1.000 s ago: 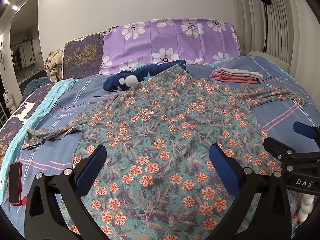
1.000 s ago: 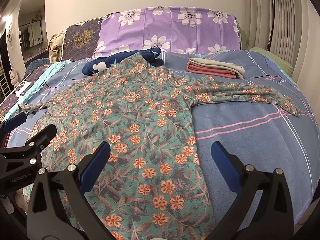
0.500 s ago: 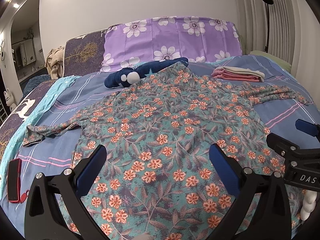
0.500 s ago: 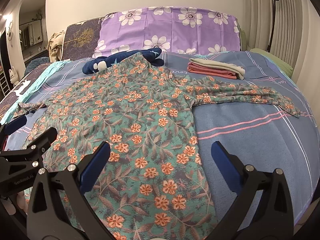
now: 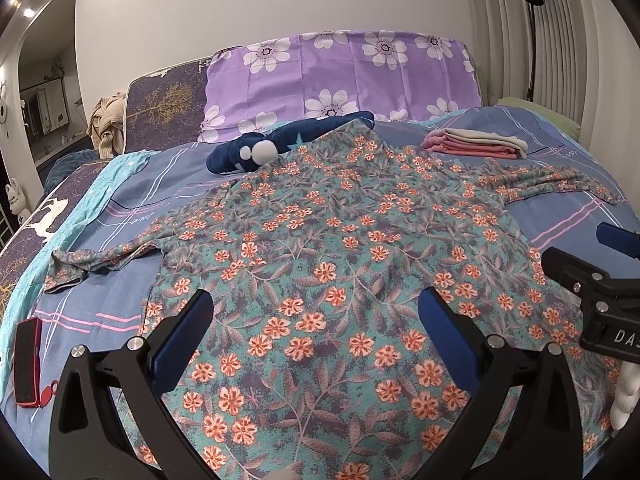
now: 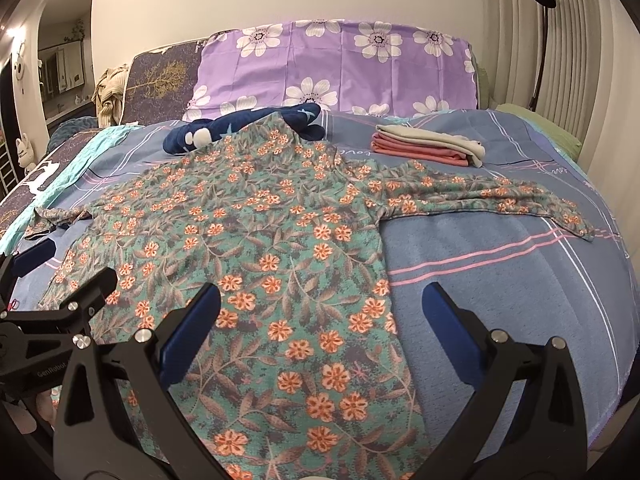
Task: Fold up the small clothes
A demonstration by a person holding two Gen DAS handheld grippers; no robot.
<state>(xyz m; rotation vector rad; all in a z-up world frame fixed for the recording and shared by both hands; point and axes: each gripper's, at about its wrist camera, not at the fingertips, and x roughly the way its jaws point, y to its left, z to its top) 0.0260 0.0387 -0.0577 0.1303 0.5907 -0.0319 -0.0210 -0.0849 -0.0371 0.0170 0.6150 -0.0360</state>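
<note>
Counts of items on the bed [image 5: 560, 216].
One teal long-sleeved garment with orange flowers [image 5: 320, 264], spread flat; one stack of folded pink and beige clothes [image 6: 428, 146]; one navy blue soft toy with white pompoms [image 5: 280, 146]; one purple floral pillow [image 6: 336, 68]; one red phone [image 5: 27, 360]; one black floor lamp [image 6: 542, 32]; two black grippers, left [image 5: 316, 334] and right [image 6: 320, 326].

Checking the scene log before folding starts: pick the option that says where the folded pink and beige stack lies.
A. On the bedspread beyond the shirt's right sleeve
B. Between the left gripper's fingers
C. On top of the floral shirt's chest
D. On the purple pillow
A: the folded stack rests on the bedspread past the floral shirt's right sleeve, apart from both.
</note>
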